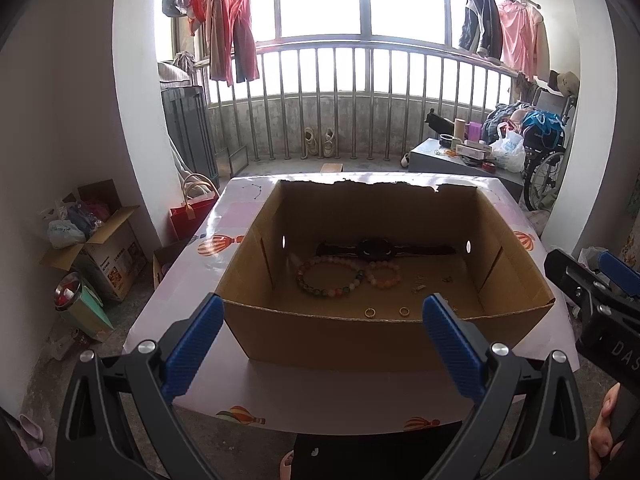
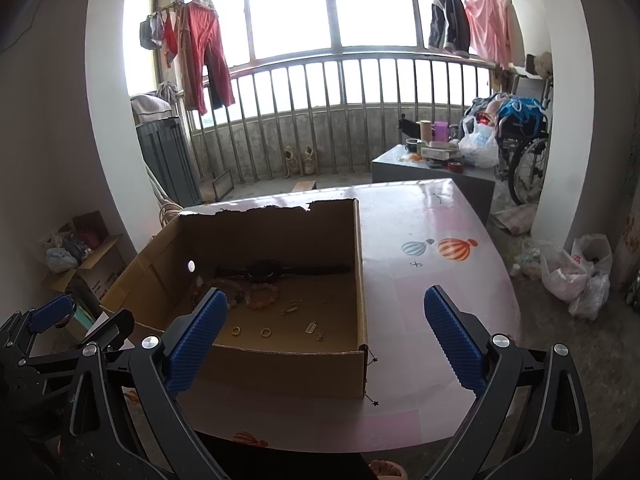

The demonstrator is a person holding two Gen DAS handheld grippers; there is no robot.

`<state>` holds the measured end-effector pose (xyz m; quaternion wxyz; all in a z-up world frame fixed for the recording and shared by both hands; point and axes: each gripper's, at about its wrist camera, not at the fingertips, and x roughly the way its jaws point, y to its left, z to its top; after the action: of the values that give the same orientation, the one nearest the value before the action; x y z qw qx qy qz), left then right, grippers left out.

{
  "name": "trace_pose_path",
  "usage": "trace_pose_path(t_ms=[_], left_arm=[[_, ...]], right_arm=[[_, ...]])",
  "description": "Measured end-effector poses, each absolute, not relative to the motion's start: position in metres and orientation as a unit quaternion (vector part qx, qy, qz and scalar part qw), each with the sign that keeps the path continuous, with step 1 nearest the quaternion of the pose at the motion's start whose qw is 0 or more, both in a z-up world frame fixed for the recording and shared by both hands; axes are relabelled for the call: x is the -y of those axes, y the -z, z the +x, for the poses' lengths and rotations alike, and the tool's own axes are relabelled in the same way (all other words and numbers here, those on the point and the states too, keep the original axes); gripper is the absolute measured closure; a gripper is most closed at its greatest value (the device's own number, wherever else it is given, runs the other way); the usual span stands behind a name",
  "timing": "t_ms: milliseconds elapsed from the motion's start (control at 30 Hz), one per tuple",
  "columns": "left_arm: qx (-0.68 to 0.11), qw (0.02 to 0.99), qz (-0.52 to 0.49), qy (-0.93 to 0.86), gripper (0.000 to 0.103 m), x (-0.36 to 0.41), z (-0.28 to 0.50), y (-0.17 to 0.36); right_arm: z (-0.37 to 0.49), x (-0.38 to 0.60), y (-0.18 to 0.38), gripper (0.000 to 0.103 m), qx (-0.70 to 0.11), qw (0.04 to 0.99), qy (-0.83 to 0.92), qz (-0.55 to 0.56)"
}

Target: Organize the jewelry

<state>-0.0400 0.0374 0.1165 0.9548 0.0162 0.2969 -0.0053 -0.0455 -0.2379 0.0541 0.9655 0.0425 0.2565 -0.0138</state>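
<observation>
Pink table (image 2: 440, 300) with balloon prints, bearing an open cardboard box (image 1: 360, 340) with a torn far wall. Inside the box, all the jewelry: black watch (image 1: 376, 249) stretched along the far wall at 12 o'clock; large bead bracelet (image 1: 330, 278) just in front, touching a smaller peach bracelet (image 1: 385, 274) at its 3 o'clock; two gold rings (image 1: 370, 312) near the front wall at 6 o'clock; small earrings (image 1: 419, 287) scattered at 4 o'clock. Left gripper (image 1: 324, 344) before the front wall, jaws wide, empty. Right gripper (image 2: 326, 340) at the box's right corner, jaws wide, empty.
</observation>
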Motion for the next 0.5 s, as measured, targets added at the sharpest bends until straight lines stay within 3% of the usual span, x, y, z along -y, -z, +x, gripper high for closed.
trace_pose_path(t_ms=[500], left_arm=[[-0.294, 0.956, 0.018, 0.000, 0.005, -0.0354, -0.0434, -0.1200]], right_arm=[[-0.0461, 0.2385, -0.0546, 0.008, -0.259, 0.965, 0.011, 0.043]])
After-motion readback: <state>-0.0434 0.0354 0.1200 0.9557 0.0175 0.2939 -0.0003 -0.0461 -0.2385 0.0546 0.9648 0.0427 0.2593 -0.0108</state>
